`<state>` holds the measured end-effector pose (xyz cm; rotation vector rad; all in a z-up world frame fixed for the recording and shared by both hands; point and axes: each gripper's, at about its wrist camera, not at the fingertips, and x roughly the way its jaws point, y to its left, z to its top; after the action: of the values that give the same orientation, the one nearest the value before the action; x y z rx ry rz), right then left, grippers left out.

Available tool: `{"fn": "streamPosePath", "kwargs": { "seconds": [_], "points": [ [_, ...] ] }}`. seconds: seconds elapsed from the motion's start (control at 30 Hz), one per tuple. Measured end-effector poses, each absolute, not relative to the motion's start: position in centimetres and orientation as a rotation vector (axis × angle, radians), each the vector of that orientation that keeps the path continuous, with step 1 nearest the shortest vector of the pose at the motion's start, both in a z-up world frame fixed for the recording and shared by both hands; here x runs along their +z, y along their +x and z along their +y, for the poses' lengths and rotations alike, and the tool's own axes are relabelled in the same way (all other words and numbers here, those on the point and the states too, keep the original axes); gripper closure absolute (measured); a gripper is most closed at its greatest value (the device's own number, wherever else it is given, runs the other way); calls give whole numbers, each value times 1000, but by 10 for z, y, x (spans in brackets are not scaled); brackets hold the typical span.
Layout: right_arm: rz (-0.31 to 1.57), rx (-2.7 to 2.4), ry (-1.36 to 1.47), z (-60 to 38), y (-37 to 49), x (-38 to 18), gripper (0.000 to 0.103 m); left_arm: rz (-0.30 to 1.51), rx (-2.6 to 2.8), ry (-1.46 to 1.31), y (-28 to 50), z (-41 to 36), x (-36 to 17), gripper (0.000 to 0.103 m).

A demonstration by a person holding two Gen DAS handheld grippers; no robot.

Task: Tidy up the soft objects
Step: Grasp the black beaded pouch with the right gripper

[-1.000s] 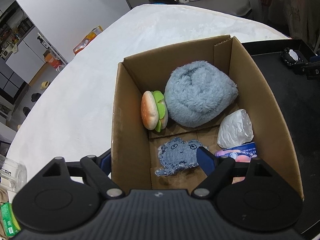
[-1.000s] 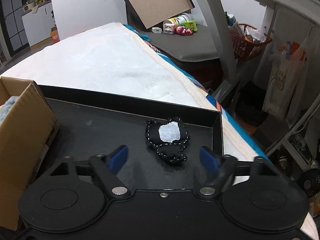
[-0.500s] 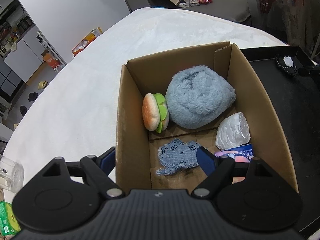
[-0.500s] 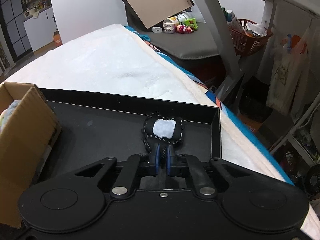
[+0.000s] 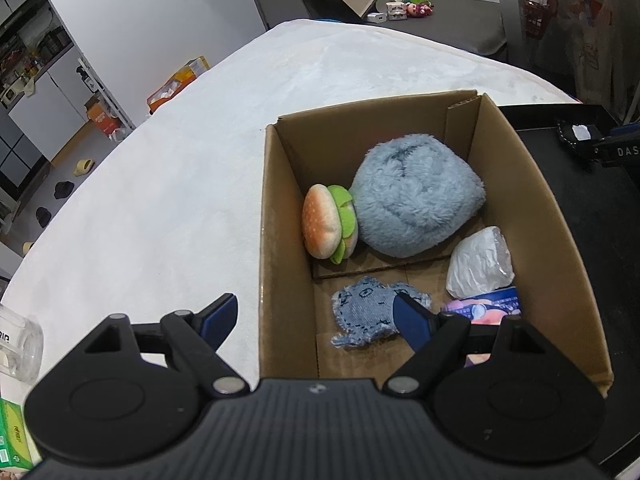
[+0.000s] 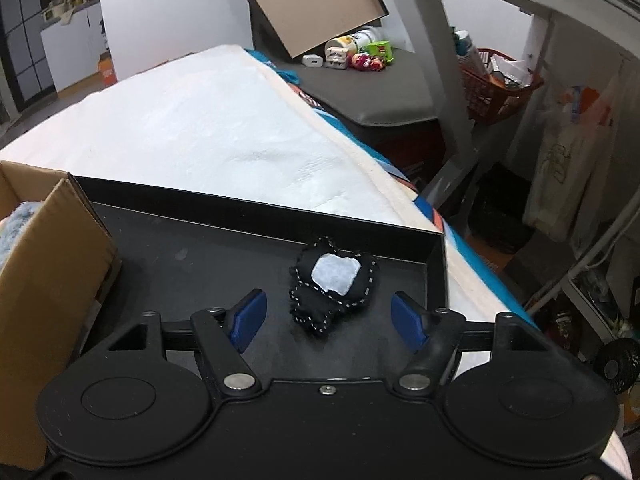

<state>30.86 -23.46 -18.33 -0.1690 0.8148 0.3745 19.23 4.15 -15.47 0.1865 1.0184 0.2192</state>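
1 cardboard box fills the middle of the left wrist view, standing on a white cover. Inside it lie 5 things: 1 blue plush at the far end, 1 burger toy touching its left side, 1 white wad at right, 1 denim patch on the near floor, and 1 pink-and-blue packet at lower right, partly hidden by the claw.

The left gripper has its jaws spread wide, 1 finger outside the box's left wall and 1 above the denim patch, pinching nothing.

1 black tray sits right of the box. Only the right wrist view shows it whole; there 1 black pouch with white stitching and a white centre panel lies at mid-frame, near the tray's far right corner. The right gripper has just been opening: its 2 blue pads stand apart on either side of the pouch's near end, touching nothing.

In the left wrist view the pouch appears only as a sliver at the upper right edge. In the right wrist view the box shows only 1 corner at lower left, with a bit of blue plush.

At lower left of the left wrist view are 1 clear jar and 1 green carton.
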Motion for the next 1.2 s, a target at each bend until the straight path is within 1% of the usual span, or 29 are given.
{"fn": "streamPosePath", "kwargs": {
  "seconds": [0.33, 0.37, 0.43, 0.47, 0.57, 0.83, 1.2],
  "points": [
    [870, 343, -163, -222, 338, -200, 35, 1037, 207, 178, 200, 46, -164, 19],
    [873, 339, -168, -222, 339, -202, 37, 1037, 208, 178, 200, 47, -165, 19],
    [875, 345, -163, -222, 339, -204, 50, 1037, 209, 180, 200, 48, -165, 19],
    [872, 350, -156, -223, 338, -203, 59, 1037, 209, 179, 200, 48, -166, 19],
    [892, 344, -157, -224, 334, -200, 64, 1042, 208, 170, 199, 49, -166, 19],
    [879, 345, -168, -231, 308, -183, 65, 1014, 199, 160, 190, 49, -155, 19],
    [831, 326, -116, -237, 268, -139, 65, 948, 196, 132, 171, 53, -135, 19]
  ]
}}
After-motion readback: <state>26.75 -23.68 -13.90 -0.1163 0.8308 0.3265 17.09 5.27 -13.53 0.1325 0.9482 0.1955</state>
